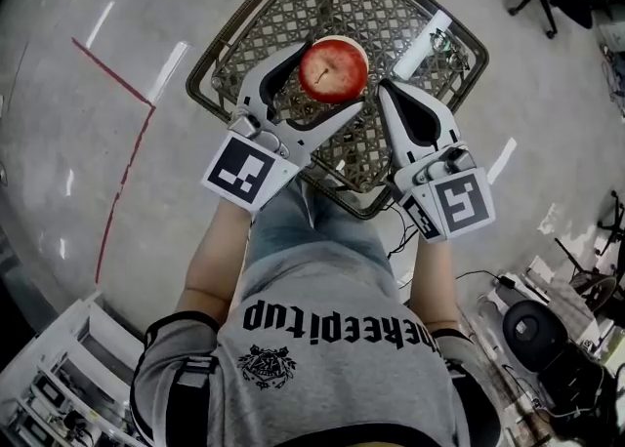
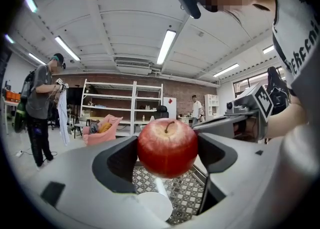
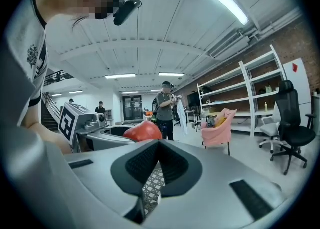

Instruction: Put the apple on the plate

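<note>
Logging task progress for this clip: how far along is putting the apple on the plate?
Done: the apple is picked up, clamped in the left gripper above the lattice table. Left: setting it down and releasing; I can't make out a plate clearly. The right gripper is shut and empty.

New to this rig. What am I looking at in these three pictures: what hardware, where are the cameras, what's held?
There is no robot arm here: a person holds a two-jaw gripper in each hand. The head view comes from a camera on the person's head, looking steeply down over a woven table. The other two views come from cameras riding on each gripper, looking along its jaws. The left gripper is closed on a red apple, held above the table. The right gripper is beside it, jaws together and empty. A white tube lies on the table. I can't clearly make out a plate.
</note>
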The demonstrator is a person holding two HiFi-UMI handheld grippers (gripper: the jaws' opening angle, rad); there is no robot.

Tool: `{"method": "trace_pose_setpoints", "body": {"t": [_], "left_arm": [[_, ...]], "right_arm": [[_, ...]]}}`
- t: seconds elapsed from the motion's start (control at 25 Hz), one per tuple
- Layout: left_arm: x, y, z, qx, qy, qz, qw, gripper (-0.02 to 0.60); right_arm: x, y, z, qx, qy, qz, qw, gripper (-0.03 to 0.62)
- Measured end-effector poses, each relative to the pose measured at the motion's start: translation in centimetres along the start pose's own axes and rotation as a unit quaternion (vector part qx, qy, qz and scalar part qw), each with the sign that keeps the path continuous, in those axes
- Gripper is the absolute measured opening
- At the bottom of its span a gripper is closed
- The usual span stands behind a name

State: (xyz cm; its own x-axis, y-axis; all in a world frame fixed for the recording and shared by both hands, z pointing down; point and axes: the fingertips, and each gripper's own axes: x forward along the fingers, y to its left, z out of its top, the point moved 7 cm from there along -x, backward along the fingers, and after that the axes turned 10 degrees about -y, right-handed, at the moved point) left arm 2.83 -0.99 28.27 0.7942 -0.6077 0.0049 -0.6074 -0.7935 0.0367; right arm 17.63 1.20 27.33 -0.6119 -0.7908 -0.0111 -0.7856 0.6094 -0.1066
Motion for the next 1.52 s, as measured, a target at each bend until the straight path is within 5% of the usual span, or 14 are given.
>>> {"method": "trace_pose_setpoints", "body": {"t": [0.72, 1.08, 1.52], "left_arm": [[2.8, 3.0, -7.6, -0.033, 0.023, 0.011, 0.9991, 0.403], [4.6, 3.8, -11.3, -0.002, 0.028, 0.0, 0.9996, 0.403], [5.4, 4.6, -15.7, -0.022, 0.052, 0.007, 0.9984, 0.403]], "right_arm": [[3.7, -2.7, -6.3, 0.034, 0.046, -0.006, 0.998, 0.003], [3.8, -4.1, -9.1, 0.051, 0.067, -0.013, 0.996, 0.003], [3.9, -4.8, -11.6, 0.063, 0.084, -0.018, 0.994, 0.003]]}}
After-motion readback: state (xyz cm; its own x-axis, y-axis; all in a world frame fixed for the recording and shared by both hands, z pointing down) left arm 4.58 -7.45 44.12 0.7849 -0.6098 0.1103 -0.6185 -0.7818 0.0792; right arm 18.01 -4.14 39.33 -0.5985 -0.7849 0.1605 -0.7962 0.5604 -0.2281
